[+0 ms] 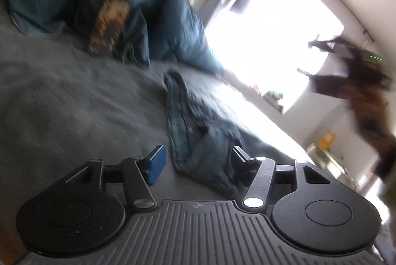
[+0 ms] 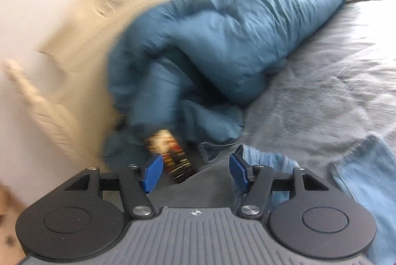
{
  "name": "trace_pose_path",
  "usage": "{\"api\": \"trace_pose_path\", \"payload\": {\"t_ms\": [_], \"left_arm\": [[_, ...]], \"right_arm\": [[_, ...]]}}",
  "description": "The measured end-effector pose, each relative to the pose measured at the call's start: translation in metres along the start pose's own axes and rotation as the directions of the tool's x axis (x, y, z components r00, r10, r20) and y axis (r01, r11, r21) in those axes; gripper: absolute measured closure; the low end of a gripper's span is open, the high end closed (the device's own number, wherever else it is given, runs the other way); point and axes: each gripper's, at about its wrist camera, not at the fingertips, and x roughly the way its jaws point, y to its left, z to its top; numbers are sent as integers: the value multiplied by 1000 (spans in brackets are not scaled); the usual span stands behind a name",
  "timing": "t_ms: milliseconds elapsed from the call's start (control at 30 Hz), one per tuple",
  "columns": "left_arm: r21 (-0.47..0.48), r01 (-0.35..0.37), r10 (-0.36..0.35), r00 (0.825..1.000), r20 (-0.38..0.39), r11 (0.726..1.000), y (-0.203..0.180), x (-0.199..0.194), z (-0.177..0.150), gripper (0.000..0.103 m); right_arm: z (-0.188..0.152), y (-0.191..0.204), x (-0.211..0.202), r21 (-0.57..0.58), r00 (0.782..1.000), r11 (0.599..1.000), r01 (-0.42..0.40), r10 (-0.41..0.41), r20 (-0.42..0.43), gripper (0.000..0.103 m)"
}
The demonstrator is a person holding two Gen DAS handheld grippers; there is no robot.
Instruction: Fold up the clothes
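Only your left view shows the bright window [image 1: 267, 42], while your left tool [image 1: 198, 163] and right tool [image 2: 196, 172] both hover wide open and empty over the jeans [image 1: 198, 141] crumpled on the bed [image 1: 74, 104].

Both views are smeared by motion blur. The printed pack [image 2: 170, 153] by the blue duvet [image 2: 222, 42] is too blurred to read. The jeans [image 2: 366, 178] run off the right-wrist frame's edge. The window [image 1: 272, 30] is blown out white; the dark shape [image 1: 358, 82] beside it cannot be identified.
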Motion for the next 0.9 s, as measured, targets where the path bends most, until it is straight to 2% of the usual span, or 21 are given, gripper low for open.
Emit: {"api": "trace_pose_path", "payload": {"t_ms": [67, 200, 333, 400, 467, 533, 633, 700, 800, 867, 900], "left_arm": [[-61, 12, -15, 999, -49, 998, 0, 15, -5, 35], [-184, 26, -53, 988, -144, 983, 0, 44, -15, 32], [-304, 28, -103, 967, -232, 952, 0, 73, -25, 32], [-336, -8, -62, 978, -198, 942, 0, 81, -28, 32], [-342, -22, -28, 990, -142, 939, -5, 83, -30, 31], [-346, -49, 12, 994, -108, 937, -9, 85, -33, 31], [-382, -72, 57, 997, -52, 921, -11, 87, -36, 31], [-407, -83, 83, 996, -17, 910, -12, 89, -38, 31], [-438, -89, 118, 992, 39, 895, -14, 89, -37, 33], [-447, -103, 148, 987, 67, 888, -15, 87, -35, 43], [-452, -111, 163, 984, 77, 885, -14, 87, -34, 47]], "right_arm": [[-25, -2, -71, 9, 999, 1000, -19, 19, 46, 25], [-97, -17, -187, 94, 993, 995, 12, -23, 119, 16], [-180, -58, -234, 299, 986, 953, 53, -96, 132, 14], [-213, -88, -235, 428, 981, 903, 45, -120, 150, 13], [-242, -121, -231, 553, 974, 833, 35, -153, 169, 14], [-258, -152, -220, 647, 961, 762, 38, -205, 186, 14], [-268, -192, -203, 748, 942, 663, -2, -249, 223, 18], [-266, -212, -191, 779, 934, 626, -38, -255, 251, 19], [-262, -233, -178, 805, 916, 583, -104, -258, 306, 30], [-256, -242, -172, 800, 906, 588, -117, -266, 328, 42], [-253, -245, -169, 794, 903, 597, -120, -268, 337, 56]]}}
